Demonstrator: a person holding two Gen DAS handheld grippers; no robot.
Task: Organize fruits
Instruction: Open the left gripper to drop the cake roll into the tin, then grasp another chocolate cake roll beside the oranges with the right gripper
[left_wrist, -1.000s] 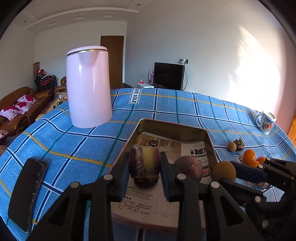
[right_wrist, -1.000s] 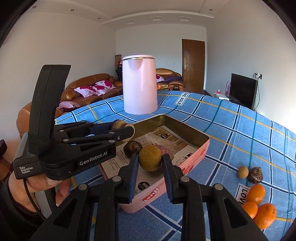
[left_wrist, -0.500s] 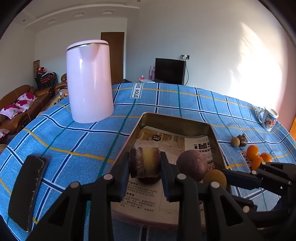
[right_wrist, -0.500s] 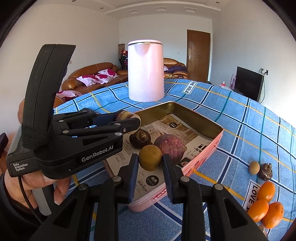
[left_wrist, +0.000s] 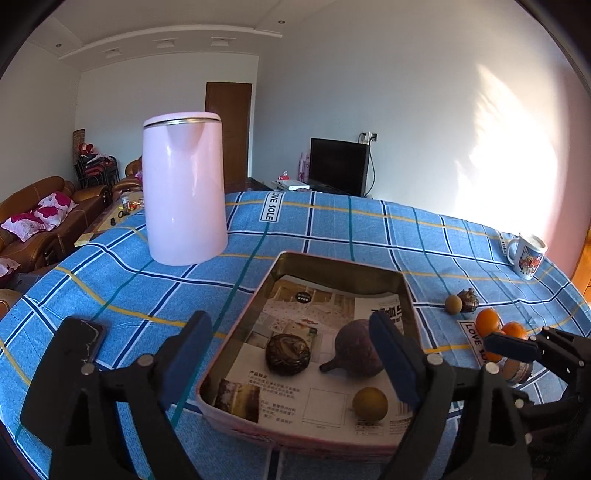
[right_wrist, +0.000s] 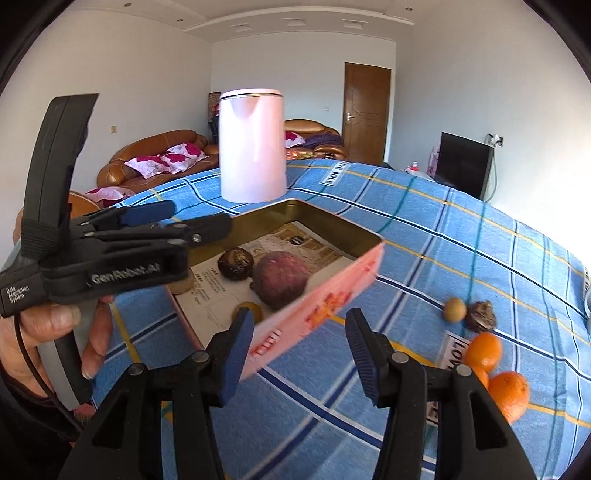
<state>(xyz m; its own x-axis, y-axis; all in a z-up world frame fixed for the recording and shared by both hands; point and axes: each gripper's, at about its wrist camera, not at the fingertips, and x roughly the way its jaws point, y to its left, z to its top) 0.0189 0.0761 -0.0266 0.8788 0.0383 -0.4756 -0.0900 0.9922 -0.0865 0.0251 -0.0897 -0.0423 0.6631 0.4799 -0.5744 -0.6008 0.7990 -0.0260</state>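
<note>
Released since the earlier frame, cut fruit (left_wrist: 236, 396) now lies in my tin's (left_wrist: 334, 263) near-left corner, left gripper (left_wrist: 295, 363) just opened and empty, right gripper (right_wrist: 295, 352) likewise opened, round fruit (left_wrist: 370, 403) dropped near-right.

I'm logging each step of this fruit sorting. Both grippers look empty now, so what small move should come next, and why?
Probably swing the right gripper, jaws just opened and empty, toward the oranges on the cloth. Four fruits already lie in the tin, and the left gripper, jaws also just opened and empty, hangs over it.
</note>
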